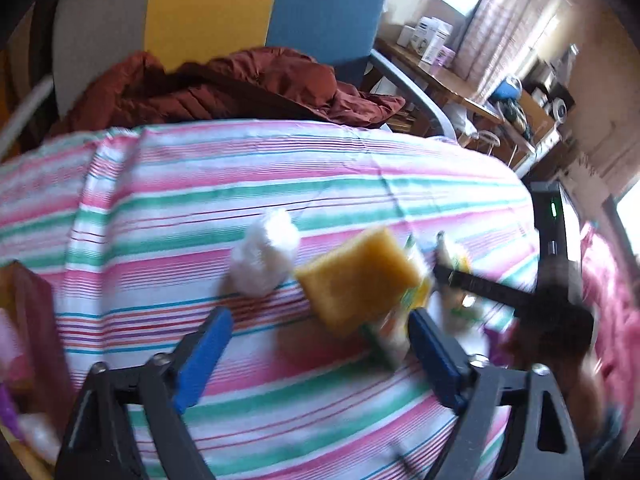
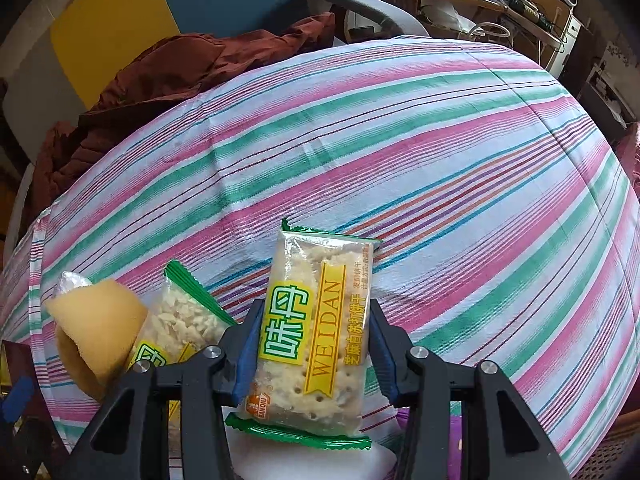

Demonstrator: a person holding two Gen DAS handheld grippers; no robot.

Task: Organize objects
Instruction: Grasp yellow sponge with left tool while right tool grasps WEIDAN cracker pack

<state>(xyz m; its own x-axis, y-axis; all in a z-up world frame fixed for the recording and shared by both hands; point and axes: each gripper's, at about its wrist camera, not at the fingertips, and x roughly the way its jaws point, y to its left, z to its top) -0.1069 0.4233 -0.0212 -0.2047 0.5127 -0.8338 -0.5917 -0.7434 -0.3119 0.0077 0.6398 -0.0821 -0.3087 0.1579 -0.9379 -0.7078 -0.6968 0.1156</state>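
Observation:
My right gripper point(image 2: 316, 308) is shut on an upright cracker packet point(image 2: 316, 332), green-edged with a yellow label, its blue pads pressing both long sides. To its left a second cracker packet point(image 2: 180, 320) lies under a yellow sponge point(image 2: 96, 328). In the left wrist view the sponge point(image 1: 356, 280) sits just ahead of my left gripper point(image 1: 320, 314), which stands wide open and touches nothing. A white fluffy ball point(image 1: 266, 258) lies left of the sponge. Beyond the sponge, the right gripper's black finger point(image 1: 480, 284) shows at the right.
Everything lies on a pink, green and white striped cloth point(image 2: 440, 160). A rust-red jacket point(image 1: 240, 84) is heaped at the far edge before a yellow and blue chair back point(image 1: 320, 4). A brown box point(image 1: 36, 320) stands at the left. A cluttered wooden desk point(image 1: 460, 80) is back right.

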